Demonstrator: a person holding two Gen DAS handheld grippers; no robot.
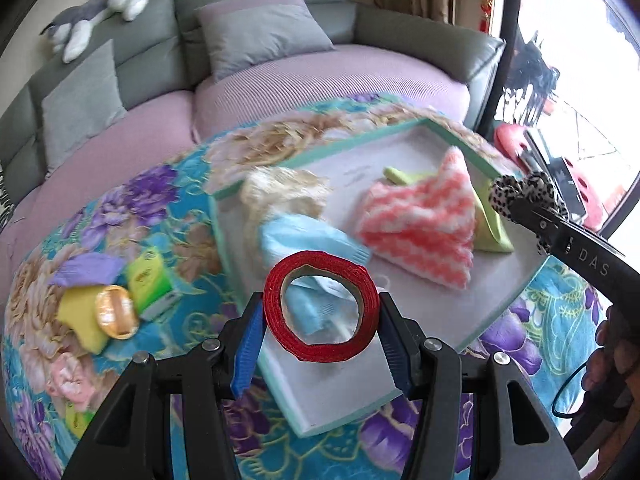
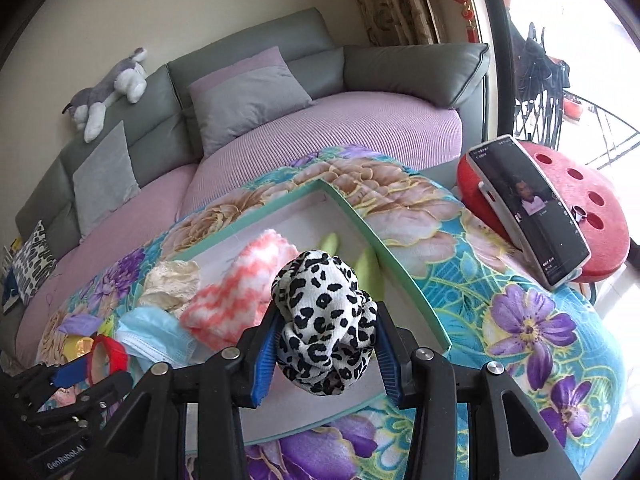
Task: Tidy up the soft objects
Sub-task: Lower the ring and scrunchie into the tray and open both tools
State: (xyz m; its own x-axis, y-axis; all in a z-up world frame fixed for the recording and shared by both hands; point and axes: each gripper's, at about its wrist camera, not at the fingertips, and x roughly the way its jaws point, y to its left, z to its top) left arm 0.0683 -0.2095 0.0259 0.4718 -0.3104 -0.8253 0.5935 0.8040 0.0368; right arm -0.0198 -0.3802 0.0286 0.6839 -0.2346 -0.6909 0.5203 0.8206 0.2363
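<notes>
My left gripper [image 1: 320,312] is shut on a red ribbon roll [image 1: 320,354] and holds it over the near edge of the shallow green-rimmed tray [image 1: 336,396]. My right gripper [image 2: 324,340] is shut on a leopard-print cloth [image 2: 324,320] above the tray's [image 2: 400,264] near right part; it also shows in the left wrist view [image 1: 520,194]. In the tray lie a pink-and-white zigzag cloth [image 1: 420,224], a blue face mask [image 1: 304,240], a cream lace cloth [image 1: 280,192] and a green cloth [image 1: 492,224].
The tray rests on a floral blanket [image 1: 152,216] over a purple sofa. Left of the tray lie a yellow sponge [image 1: 80,316], a tape roll [image 1: 116,312], a green tissue pack [image 1: 148,280] and a purple cloth [image 1: 84,272]. A phone [image 2: 528,212] leans on a red cushion [image 2: 592,208] at the right.
</notes>
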